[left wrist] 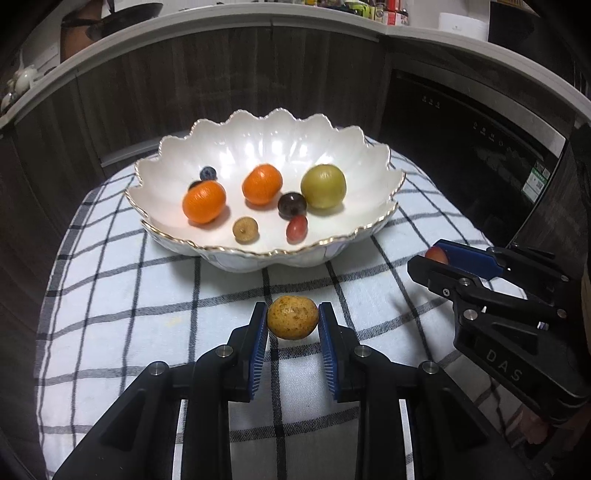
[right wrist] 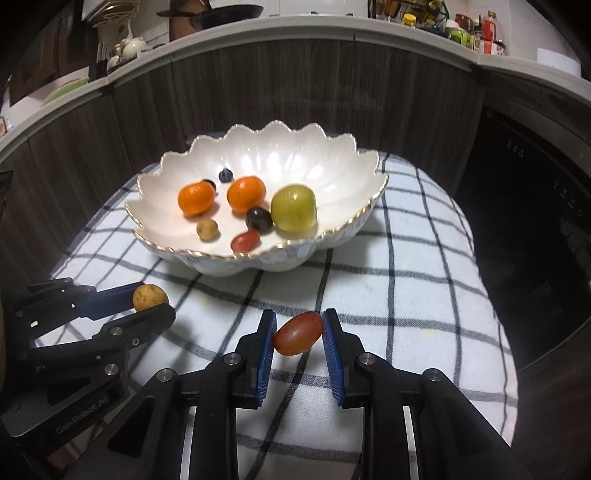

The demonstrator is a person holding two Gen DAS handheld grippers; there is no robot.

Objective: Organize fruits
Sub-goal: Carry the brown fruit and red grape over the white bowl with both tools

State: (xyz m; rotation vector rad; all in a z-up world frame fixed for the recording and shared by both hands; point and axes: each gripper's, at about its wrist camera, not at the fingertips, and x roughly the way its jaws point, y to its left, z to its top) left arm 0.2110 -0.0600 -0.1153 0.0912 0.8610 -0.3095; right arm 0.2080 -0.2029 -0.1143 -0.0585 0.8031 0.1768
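Observation:
A white scalloped bowl point(left wrist: 207, 136) with a gold rim stands on a checked cloth; it also shows in the right wrist view point(right wrist: 332, 166). It holds two oranges point(left wrist: 204, 202), a green fruit point(left wrist: 323, 186), a dark grape point(left wrist: 291, 204), a red grape point(left wrist: 296, 228), a small brown longan point(left wrist: 245, 229) and a blueberry point(left wrist: 208, 173). My left gripper point(left wrist: 293, 322) is shut on a brown longan point(left wrist: 293, 322) above the cloth, in front of the bowl. My right gripper point(right wrist: 298, 332) is shut on a red grape point(right wrist: 298, 333), to the right of the left one.
The checked cloth point(left wrist: 110, 295) covers a small round table. Dark wood cabinets point(left wrist: 184, 74) curve behind the bowl under a grey counter with a pan point(left wrist: 110, 22) and bottles. A dark appliance point(left wrist: 461, 147) stands at the right.

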